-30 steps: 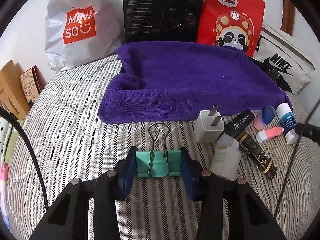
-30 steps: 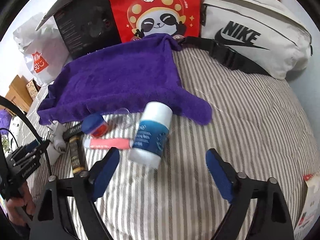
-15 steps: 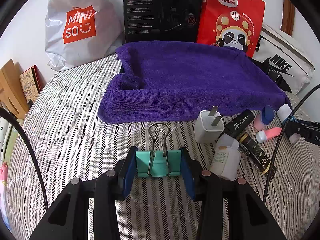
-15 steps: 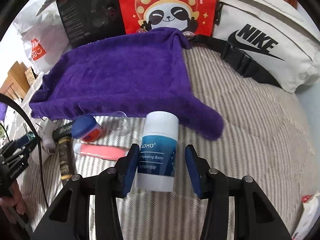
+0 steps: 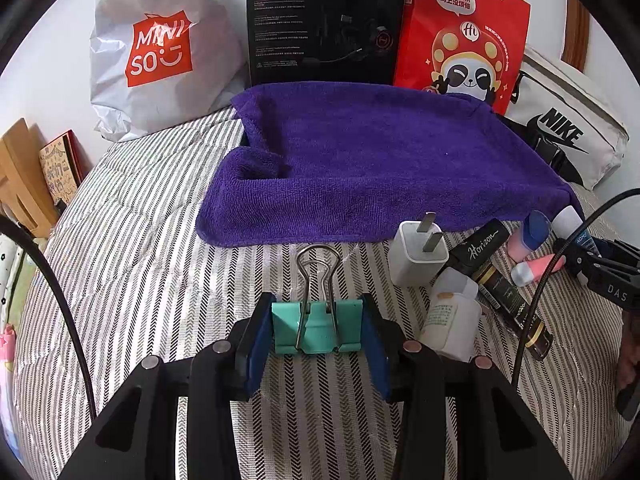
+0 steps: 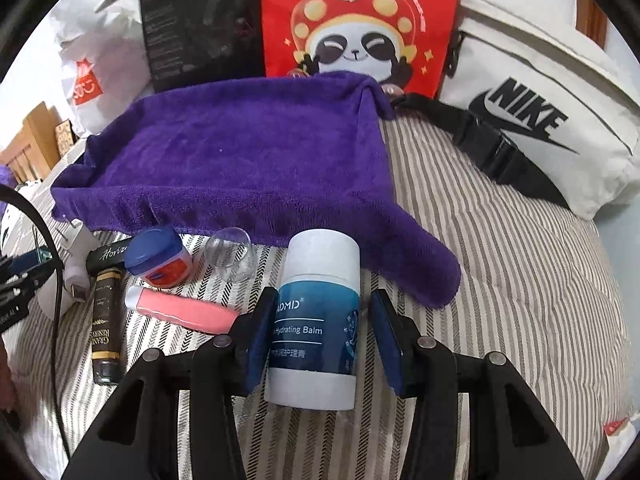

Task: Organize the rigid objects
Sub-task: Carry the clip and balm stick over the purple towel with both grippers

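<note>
My left gripper (image 5: 316, 336) is shut on a teal binder clip (image 5: 316, 326), whose wire handles point away over the striped bedding. In the right wrist view, my right gripper (image 6: 322, 320) is shut on a white and blue balm stick (image 6: 320, 280) lying at the near corner of the purple towel (image 6: 240, 160). To the stick's left lie a pink tube (image 6: 180, 314), a blue-lidded jar (image 6: 158, 258) and a clear cap (image 6: 232, 254). A white charger plug (image 5: 418, 254), a white bottle (image 5: 452, 320) and a dark bottle (image 5: 512, 308) lie right of the clip.
The purple towel (image 5: 360, 160) is spread across the middle of the bed. Behind it stand a white shopping bag (image 5: 160, 52), a black box (image 5: 324, 20) and a red panda bag (image 5: 464, 36). A white Nike bag (image 6: 540, 120) lies at the right.
The right gripper's jaws came in from wide open around the balm stick, and the hand rolled so the stick now looks upright. The left gripper and clip stayed put.
</note>
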A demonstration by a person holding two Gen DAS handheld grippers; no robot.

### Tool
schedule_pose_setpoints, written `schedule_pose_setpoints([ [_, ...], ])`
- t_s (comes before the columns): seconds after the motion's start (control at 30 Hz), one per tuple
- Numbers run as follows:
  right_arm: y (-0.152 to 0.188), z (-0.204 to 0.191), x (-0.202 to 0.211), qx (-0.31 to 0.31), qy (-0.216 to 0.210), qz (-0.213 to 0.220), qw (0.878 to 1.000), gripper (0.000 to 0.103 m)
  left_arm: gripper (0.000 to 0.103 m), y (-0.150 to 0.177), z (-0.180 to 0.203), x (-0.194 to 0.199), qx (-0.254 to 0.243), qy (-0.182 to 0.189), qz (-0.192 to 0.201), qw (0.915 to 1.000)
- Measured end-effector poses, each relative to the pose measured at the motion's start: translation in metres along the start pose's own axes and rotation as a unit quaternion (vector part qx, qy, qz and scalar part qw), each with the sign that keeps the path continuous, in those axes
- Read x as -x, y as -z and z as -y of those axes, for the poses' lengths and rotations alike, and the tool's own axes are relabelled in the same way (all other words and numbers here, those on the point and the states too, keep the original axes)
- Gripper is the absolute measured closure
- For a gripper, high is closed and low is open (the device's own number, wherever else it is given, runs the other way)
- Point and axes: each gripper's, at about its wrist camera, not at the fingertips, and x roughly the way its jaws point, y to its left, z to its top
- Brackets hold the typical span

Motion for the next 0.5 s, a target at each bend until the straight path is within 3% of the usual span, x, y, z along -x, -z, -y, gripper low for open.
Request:
schedule_pose_setpoints([
  [0.5,0.0006,-0.0003,-0.0012,-0.004,-0.007,0.001,1.000,0.056,0.063,0.0004,0.0007,-0.0004,-0.001,-0.001,0.000,1.0000],
])
